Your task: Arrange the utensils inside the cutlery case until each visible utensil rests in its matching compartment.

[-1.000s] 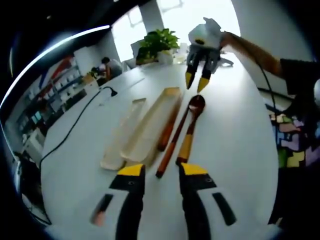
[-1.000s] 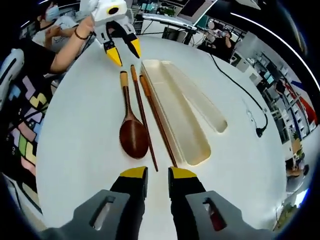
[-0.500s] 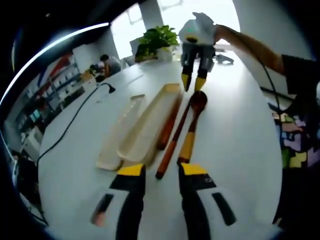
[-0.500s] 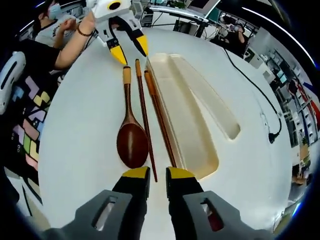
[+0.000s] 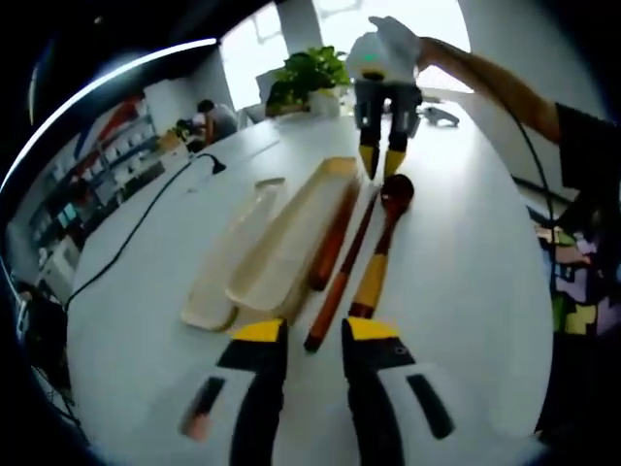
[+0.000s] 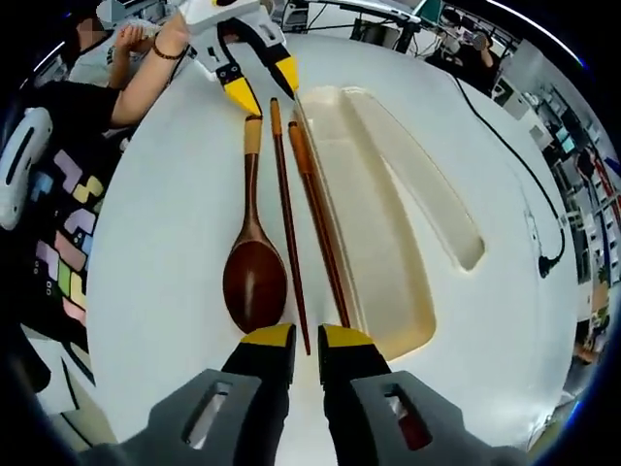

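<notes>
In the right gripper view the right gripper stands nearest, its yellow-tipped jaws a narrow gap apart with nothing between them, poised just at the near tips of the two chopsticks; the wooden spoon lies just to the left of them on the white table, bowl toward the camera and yellow-banded handle pointing away; the chopsticks run side by side, the right one lying against the edge of the cutlery case, which is a pale tray open on the table with one wide and one narrow compartment, both holding no utensil; at the far ends of the spoon and chopsticks the left gripper hangs with its jaws spread, held by a person's hand.

In the left gripper view the left gripper is closest, jaws parted and holding nothing, set either side of the near ends of a chopstick and the spoon handle; the cutlery case lies to the left of them, touching the other chopstick; farther on the right gripper points down at the spoon's bowl, tips slightly apart; beyond it a potted plant stands at the table's far edge, and a black cable trails across the table on the left.
</notes>
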